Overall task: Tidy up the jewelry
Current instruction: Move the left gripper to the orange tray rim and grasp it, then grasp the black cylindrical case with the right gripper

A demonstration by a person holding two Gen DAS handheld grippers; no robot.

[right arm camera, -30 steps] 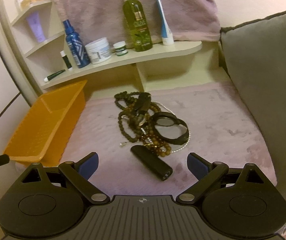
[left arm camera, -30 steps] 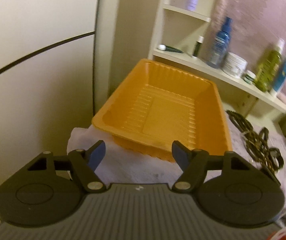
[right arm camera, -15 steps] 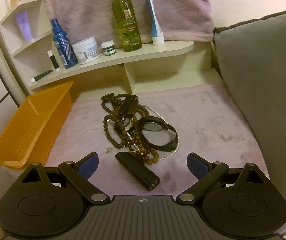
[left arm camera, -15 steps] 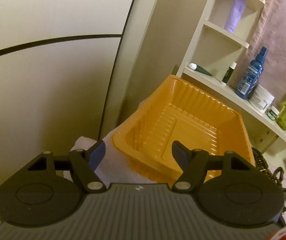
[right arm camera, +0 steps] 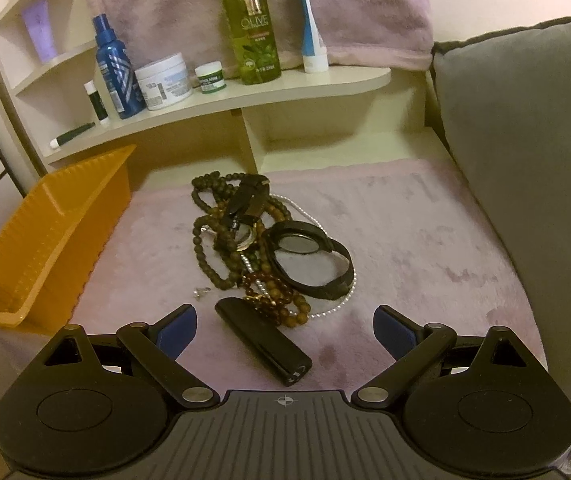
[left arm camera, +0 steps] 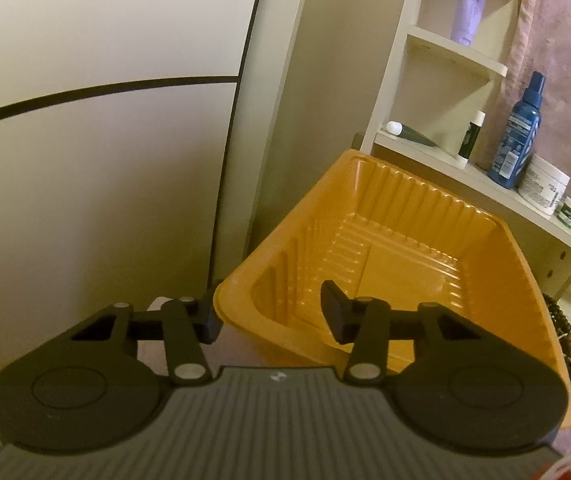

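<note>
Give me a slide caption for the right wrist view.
Open right gripper above a black case and tangled jewelry, orange tray alongside.

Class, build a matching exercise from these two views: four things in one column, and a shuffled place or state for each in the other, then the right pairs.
Things
1. orange tray
2. green bottle
3. black case
4. left gripper

Places or states
A. upright on the shelf
B. straddling the tray's near rim, open
C. lying on the pink cloth beside the beads
D. holds no jewelry

Pairs: 1-D, 2-A, 3-C, 4-B
</note>
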